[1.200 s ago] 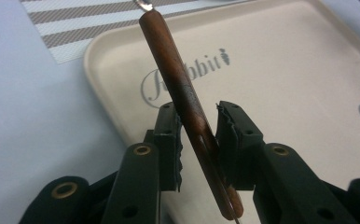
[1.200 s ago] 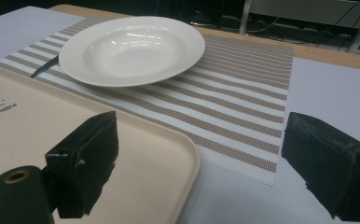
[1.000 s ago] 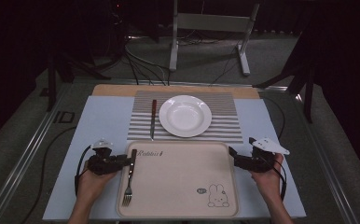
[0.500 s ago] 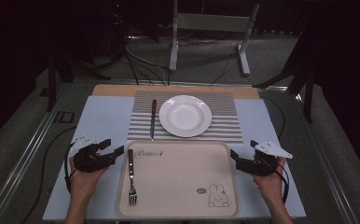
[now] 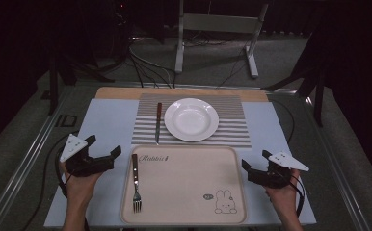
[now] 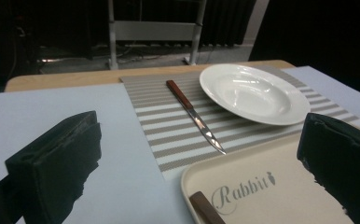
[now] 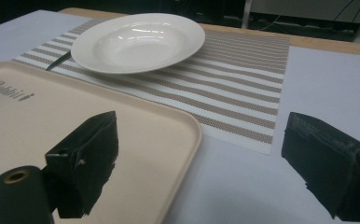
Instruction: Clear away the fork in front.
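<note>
The left claw [image 5: 108, 153] hangs just off the left edge of the beige tray [image 5: 184, 211], its jaws spread wide with nothing between them; in the left gripper view [image 6: 197, 154] the gap frames the tray's rounded near corner and bare blue mat. The right claw [image 5: 252, 167] sits just beyond the tray's right edge, jaws likewise wide apart and empty, one jaw over the tray rim and the other over the blue mat in the right gripper view [image 7: 201, 154]. A fork [image 5: 136, 184] with a wooden handle lies along the tray's left side, tines toward the person, close to the rim and apart from both claws. Beyond the tray's far edge a striped placemat [image 5: 232, 132] carries a white plate [image 5: 191, 119] and a knife [image 5: 158, 122] left of it. Open bench [image 5: 107, 120] flanks the tray on both sides.
</note>
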A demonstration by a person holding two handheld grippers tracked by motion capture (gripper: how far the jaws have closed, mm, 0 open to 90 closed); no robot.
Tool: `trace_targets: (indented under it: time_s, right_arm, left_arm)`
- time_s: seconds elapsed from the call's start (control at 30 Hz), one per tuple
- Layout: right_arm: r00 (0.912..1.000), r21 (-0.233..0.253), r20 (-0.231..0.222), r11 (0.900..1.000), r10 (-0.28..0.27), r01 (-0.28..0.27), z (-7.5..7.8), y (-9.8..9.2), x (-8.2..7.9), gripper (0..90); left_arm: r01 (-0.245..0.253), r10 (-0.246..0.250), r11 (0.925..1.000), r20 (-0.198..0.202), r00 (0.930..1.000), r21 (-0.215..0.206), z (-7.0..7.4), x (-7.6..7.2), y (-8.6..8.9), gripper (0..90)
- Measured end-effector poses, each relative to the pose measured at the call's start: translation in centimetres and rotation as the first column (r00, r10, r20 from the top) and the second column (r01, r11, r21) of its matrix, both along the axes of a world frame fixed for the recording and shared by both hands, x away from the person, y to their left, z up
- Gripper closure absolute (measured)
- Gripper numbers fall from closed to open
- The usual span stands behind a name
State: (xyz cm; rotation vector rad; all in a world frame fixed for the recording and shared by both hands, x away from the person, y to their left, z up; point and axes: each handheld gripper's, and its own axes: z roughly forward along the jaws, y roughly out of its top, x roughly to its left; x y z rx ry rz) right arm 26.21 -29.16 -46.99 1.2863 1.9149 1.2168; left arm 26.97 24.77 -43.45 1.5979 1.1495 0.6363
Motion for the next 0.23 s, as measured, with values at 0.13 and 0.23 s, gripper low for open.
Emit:
trace_targets:
  time_s: [0.13,0.23]
  right_arm:
    - [0.9999,0.012,0.007,1.000,-0.011,0.011,0.02,-0.48,-0.64,11.0]
    - [0.9998,0.015,0.012,1.000,-0.016,0.016,-0.01,-0.70,-0.96,11.0]
  left_arm:
    - [-0.018,0.018,0.9998,0.013,0.9998,-0.001,0.05,-0.18,0.40,0.0]
    - [-0.020,0.020,0.9998,0.014,0.9997,-0.001,-0.01,-0.18,0.54,0.0]
